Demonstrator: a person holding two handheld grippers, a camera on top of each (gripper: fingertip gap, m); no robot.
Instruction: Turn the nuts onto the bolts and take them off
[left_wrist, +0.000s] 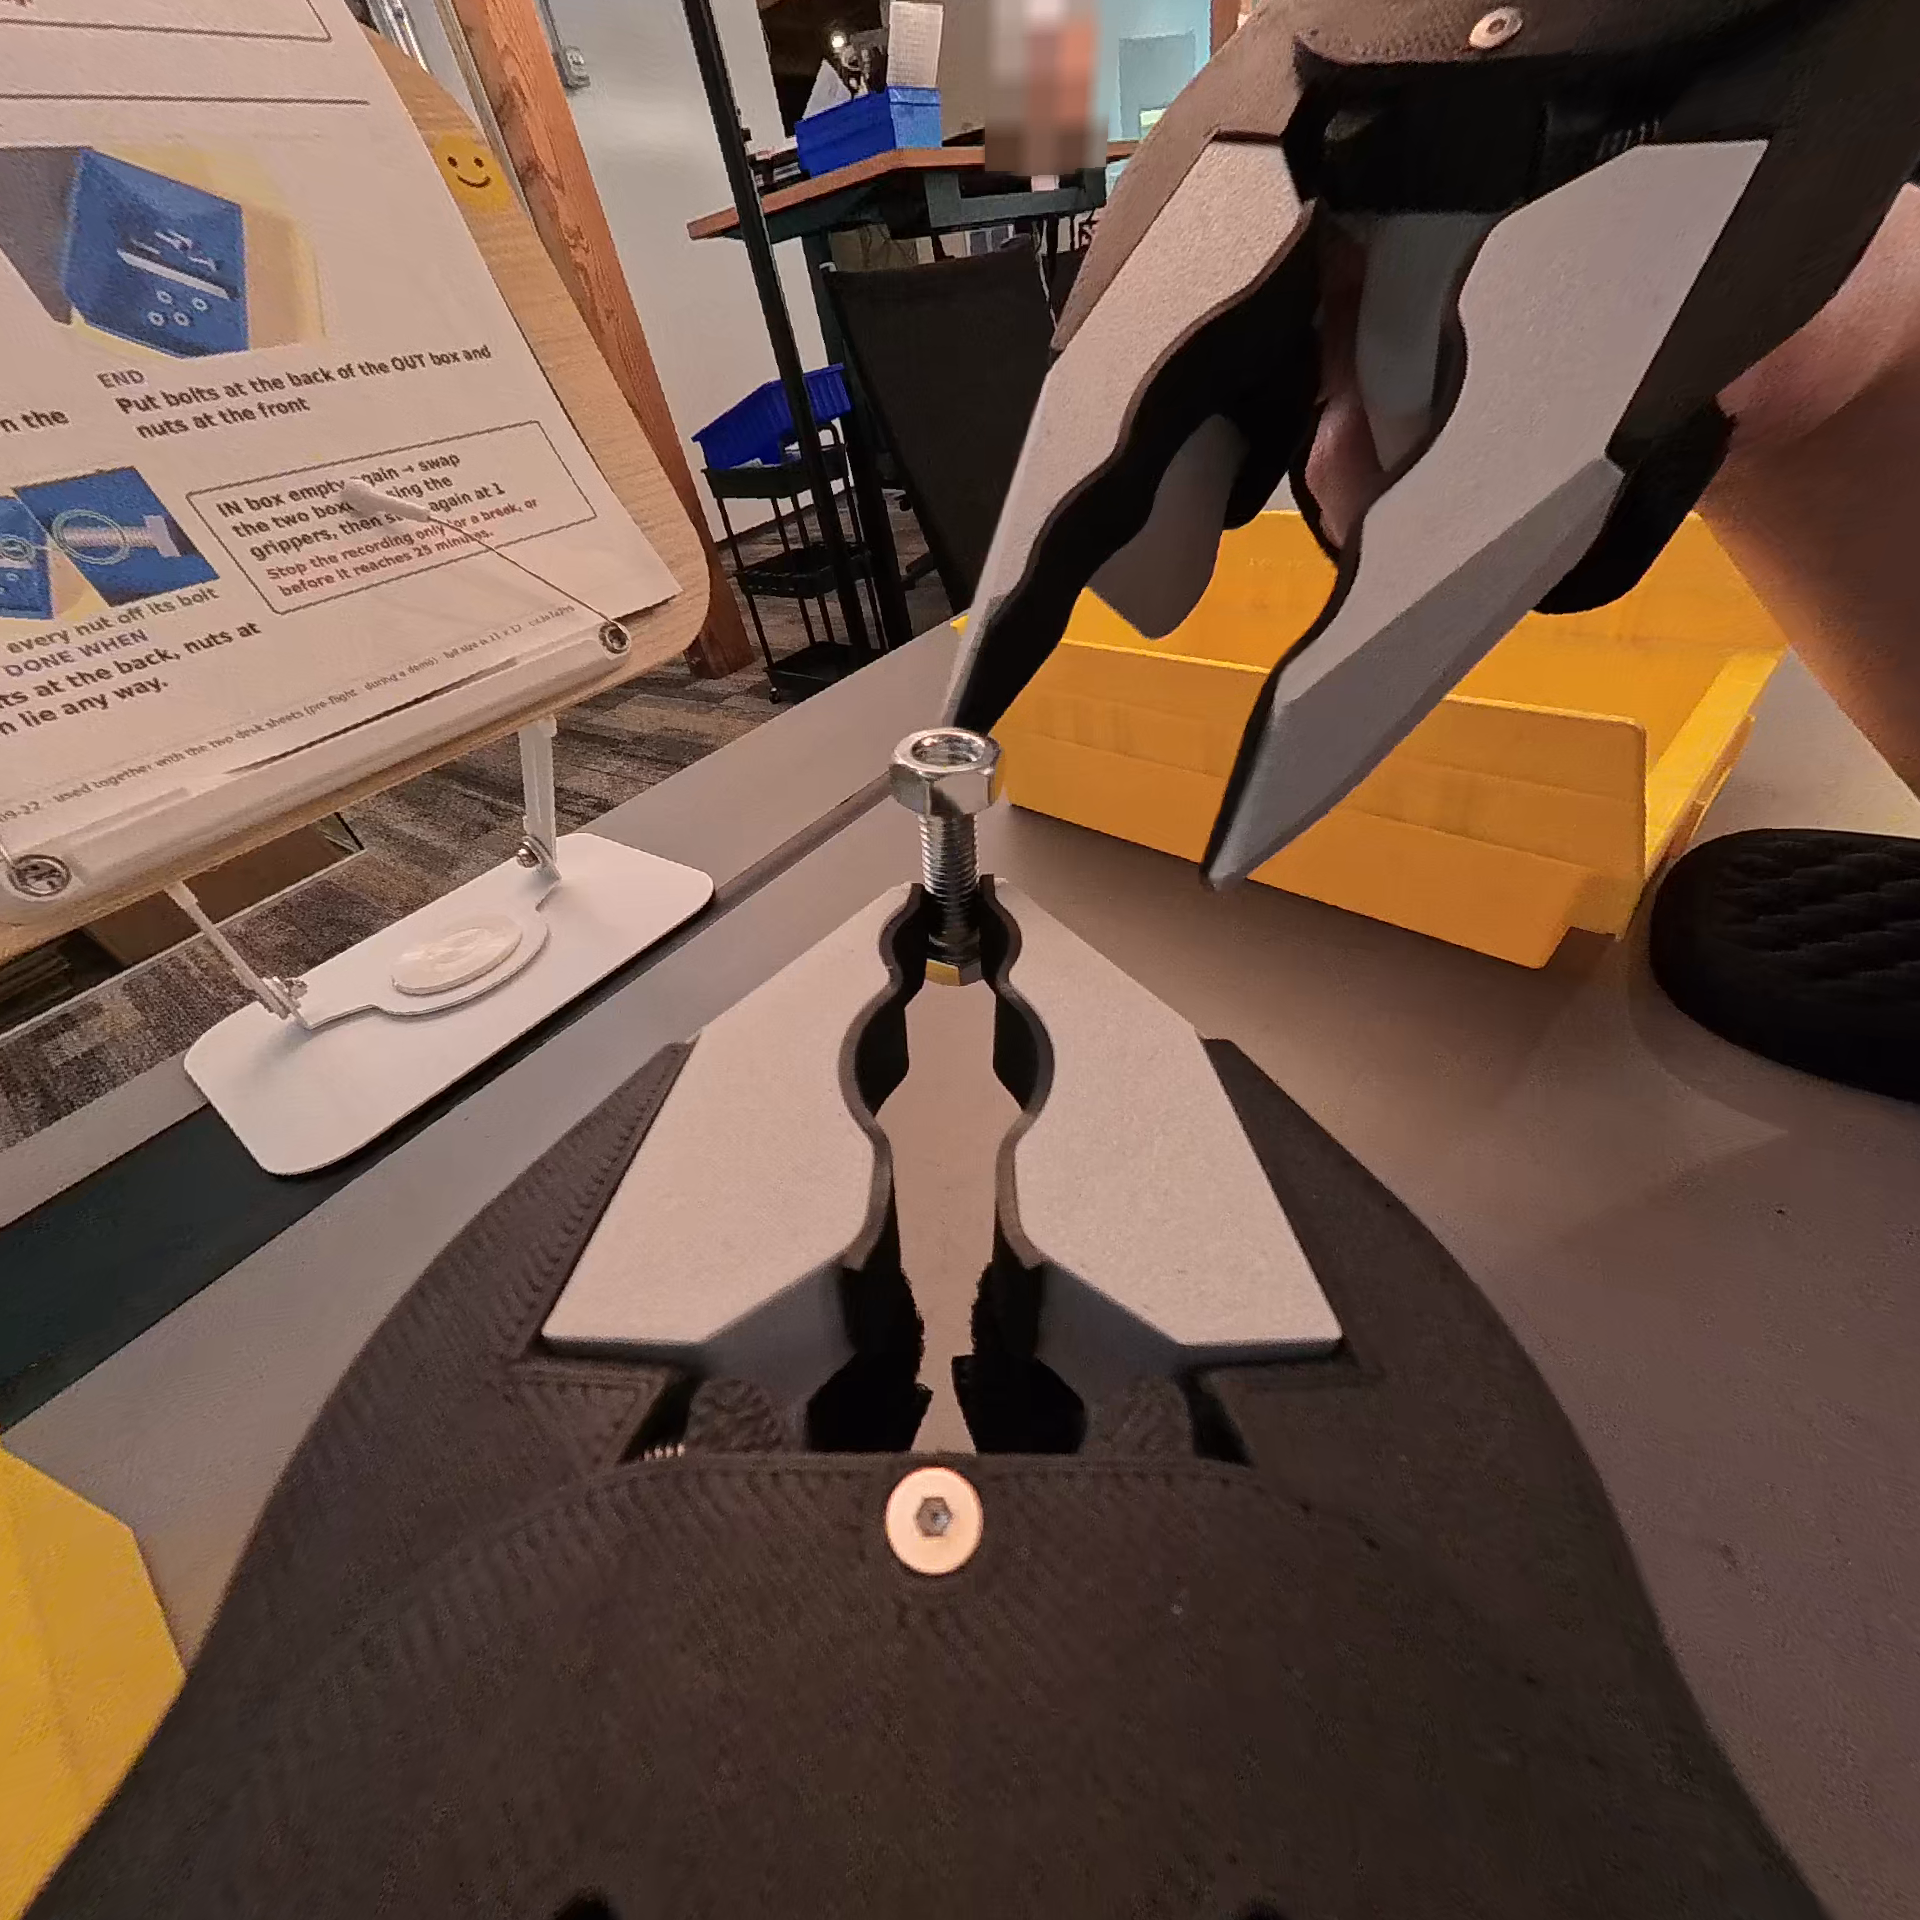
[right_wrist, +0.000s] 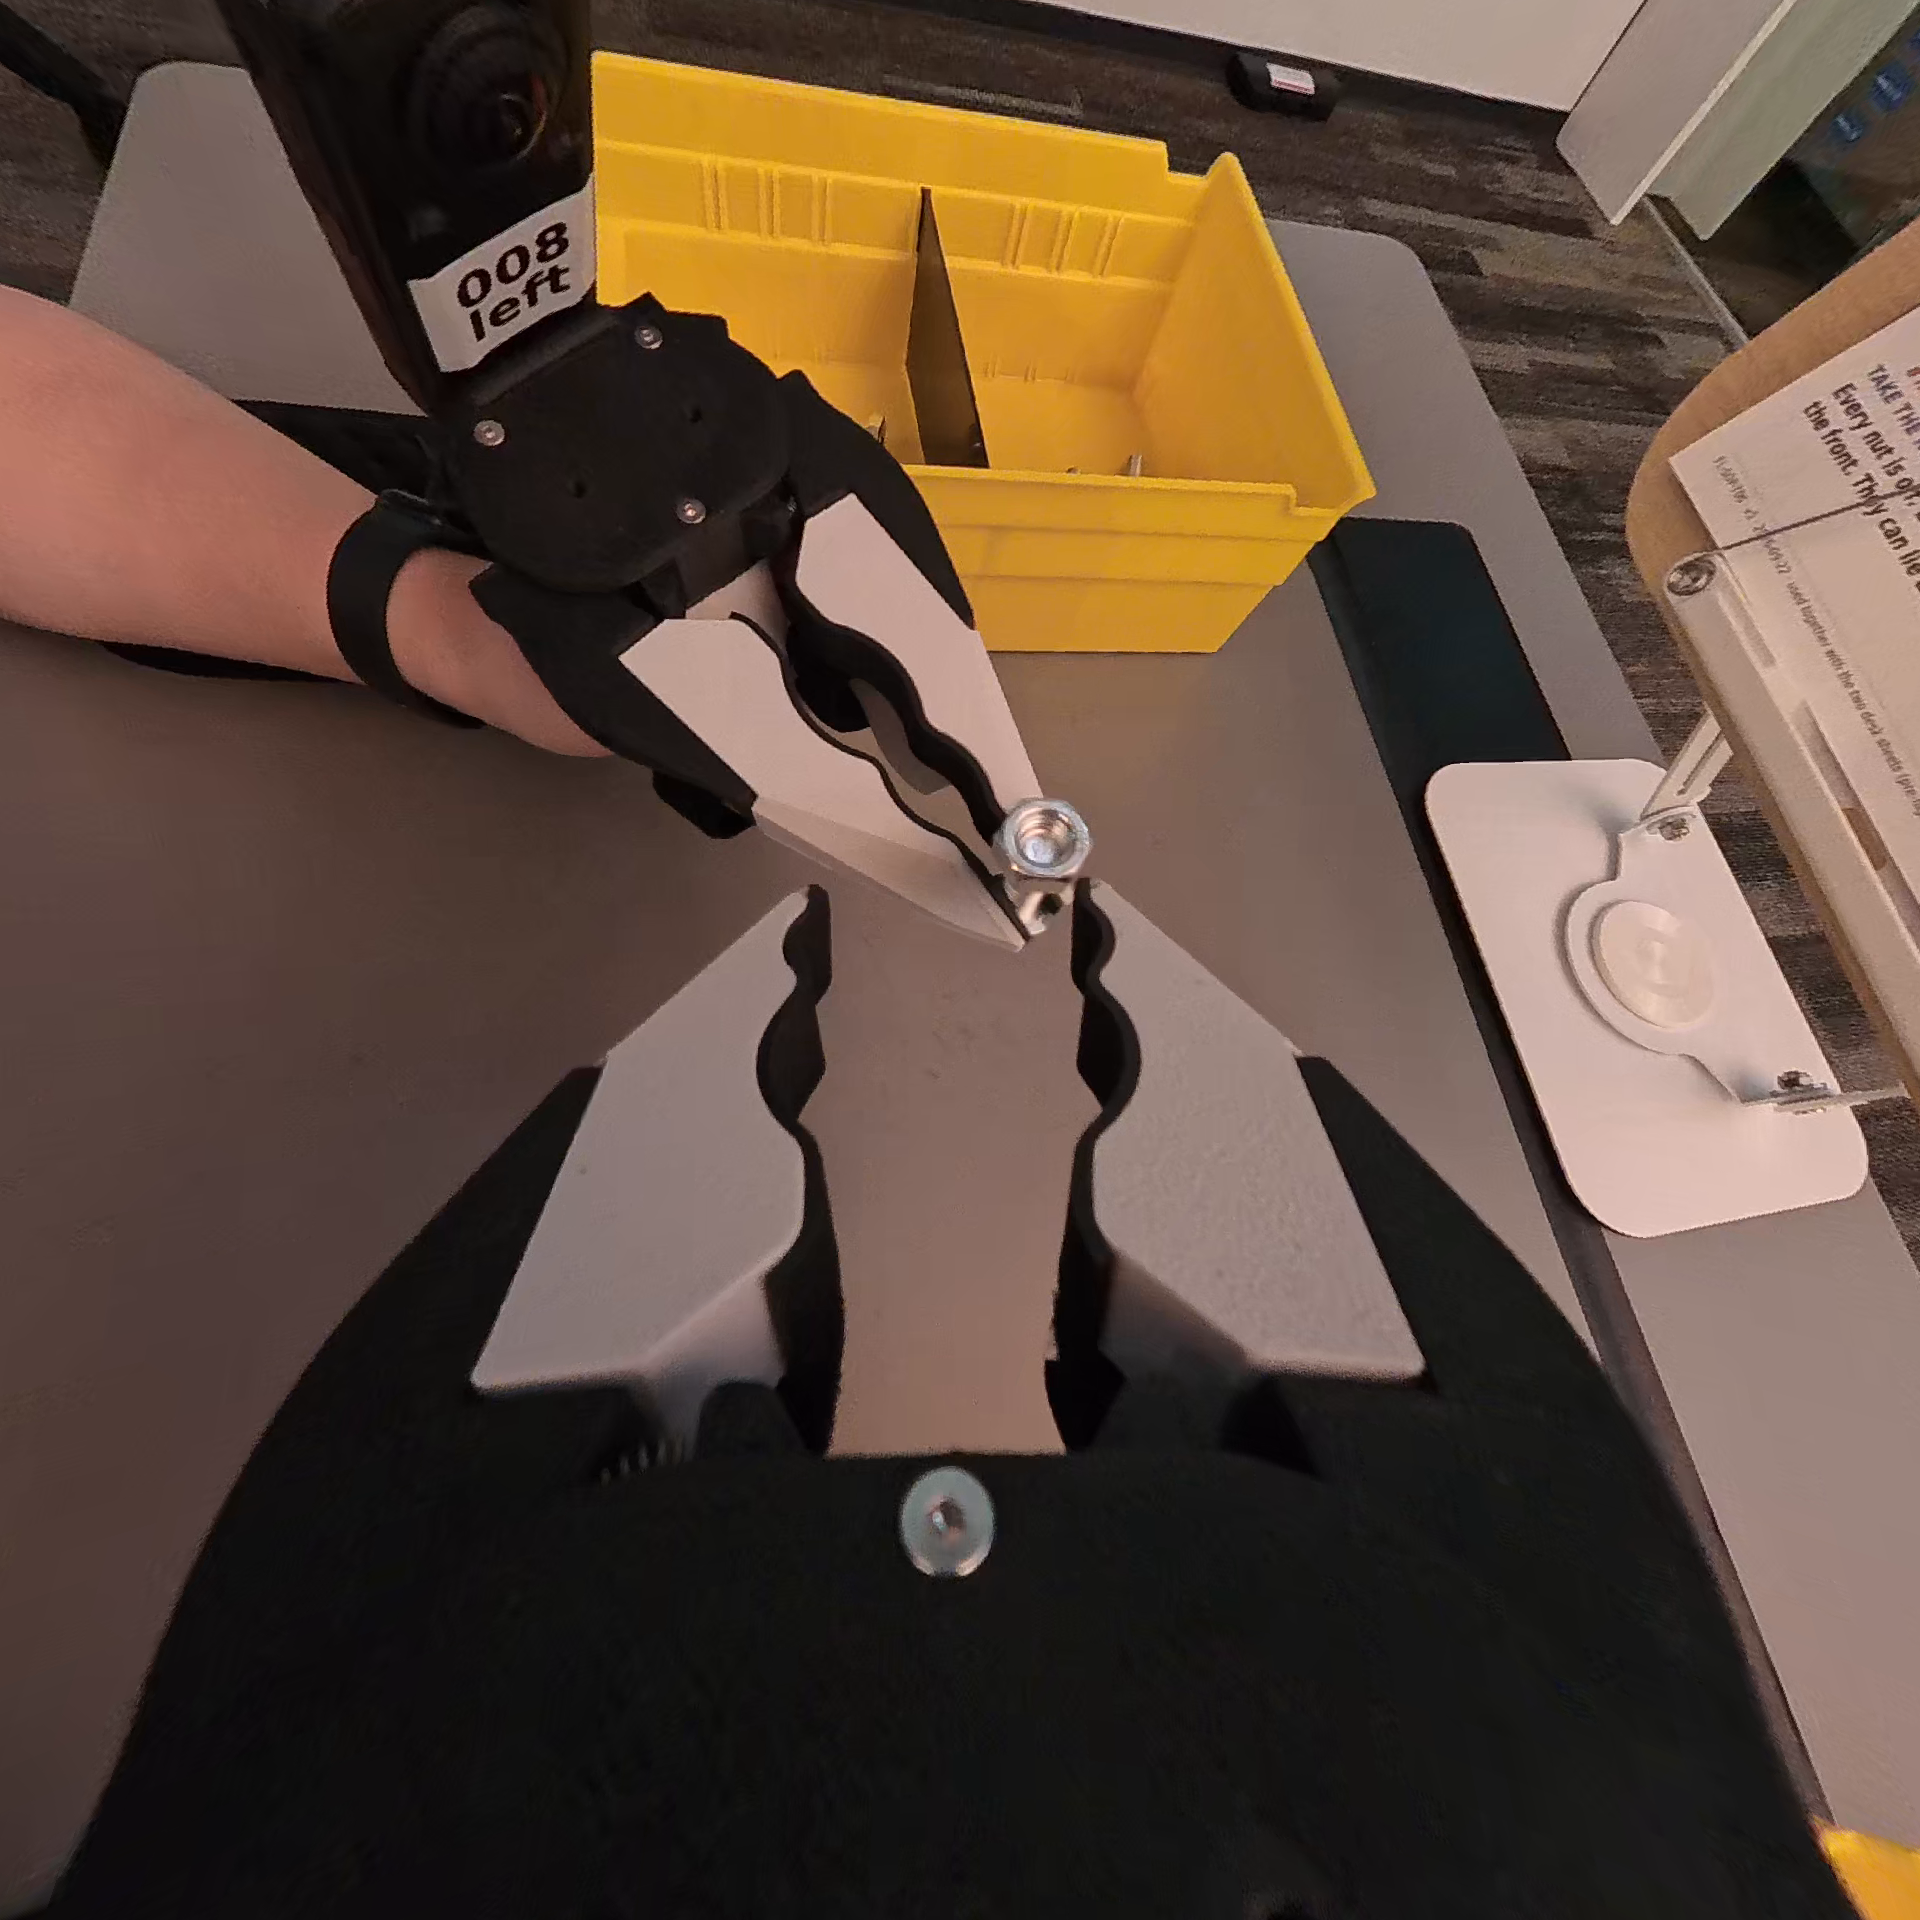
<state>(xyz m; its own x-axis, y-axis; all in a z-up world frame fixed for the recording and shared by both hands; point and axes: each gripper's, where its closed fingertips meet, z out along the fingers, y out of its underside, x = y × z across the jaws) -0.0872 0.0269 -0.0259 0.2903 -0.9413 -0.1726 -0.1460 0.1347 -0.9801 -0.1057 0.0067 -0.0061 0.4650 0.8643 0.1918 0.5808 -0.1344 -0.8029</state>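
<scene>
Yellow divided bin (right_wrist: 1195, 416) on grey table (right_wrist: 312, 935); instruction sheet stand (left_wrist: 447, 997) beside it.

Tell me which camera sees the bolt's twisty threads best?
The left wrist view: the bolt stands side-on, threads showing below the nut. The right wrist view looks down on the nut, which hides most of the bolt.

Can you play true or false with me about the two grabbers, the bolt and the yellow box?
1. The left gripper is clamped on the bolt. True.
2. The right gripper is squeezed shut. False: its fingers stand apart.
3. A nut sits at the bolt's top end. True.
4. The yellow bin is round. False: it is rectangular, with a divider inside.
5. The bolt lies flat on the table. False: it is held above it.
</scene>
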